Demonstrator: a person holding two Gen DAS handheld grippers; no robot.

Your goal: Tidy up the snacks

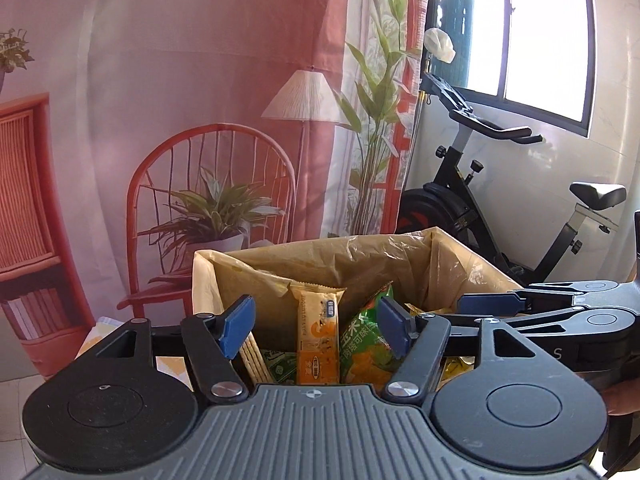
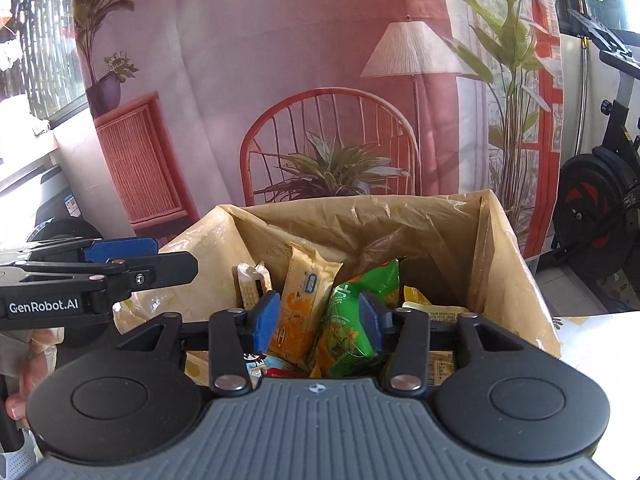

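A cardboard box (image 1: 208, 264) (image 2: 500, 240) lined with a yellow plastic bag holds the snacks. An orange packet (image 1: 318, 340) (image 2: 304, 312) stands upright beside a green chips bag (image 1: 360, 344) (image 2: 348, 320). A stack of crackers (image 1: 254, 360) (image 2: 248, 288) leans at the left, and a yellow packet (image 2: 416, 300) lies at the right. My left gripper (image 1: 316, 326) (image 2: 168, 258) hovers open over the box's near side, nothing between its blue pads. My right gripper (image 2: 319, 322) (image 1: 464, 306) is open beside it, also holding nothing.
A printed curtain backdrop (image 1: 200, 80) hangs behind the box. An exercise bike (image 1: 480, 200) (image 2: 592, 216) stands at the right under a window (image 1: 540, 40). The white table surface (image 2: 592, 340) shows right of the box. A person's hand (image 2: 32, 376) is at the lower left.
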